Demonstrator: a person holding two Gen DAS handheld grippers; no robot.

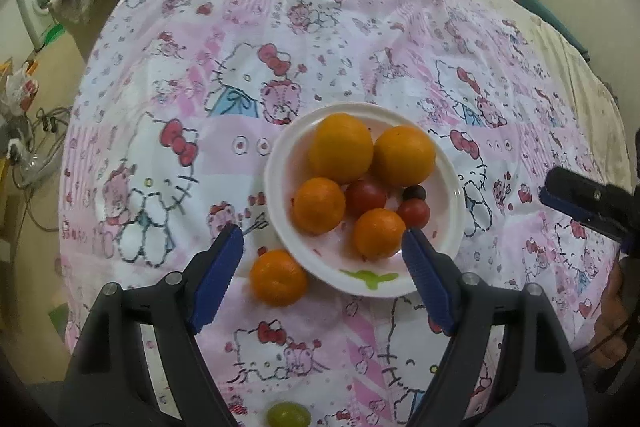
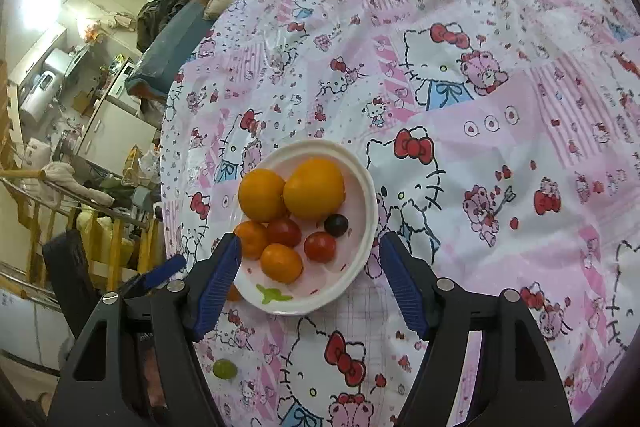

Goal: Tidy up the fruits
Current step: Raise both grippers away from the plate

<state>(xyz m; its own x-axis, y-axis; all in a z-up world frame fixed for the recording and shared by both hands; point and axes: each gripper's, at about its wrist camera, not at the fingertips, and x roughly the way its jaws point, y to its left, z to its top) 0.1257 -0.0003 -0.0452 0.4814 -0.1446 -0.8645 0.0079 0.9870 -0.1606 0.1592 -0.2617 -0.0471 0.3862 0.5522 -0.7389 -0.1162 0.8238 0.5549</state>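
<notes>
In the left wrist view, the left gripper stood wide apart with nothing between its blue fingers. A white plate lay on a pink cartoon cloth, and it was the landmark here. On the plate there were two big oranges, two small mandarins, two red cherry tomatoes and one dark grape. One more mandarin lay on the cloth, touching the near left edge of the plate, just between the open fingers. A green grape lay on the cloth well nearer to the camera than the plate. To the right of the plate, a part of the right gripper showed at the picture edge. In the right wrist view, the right gripper was also wide, empty, with its fingertips on both sides of the near part of the plate. The green grape lay near and left of the plate. The loose mandarin was mostly hidden behind the left finger.
</notes>
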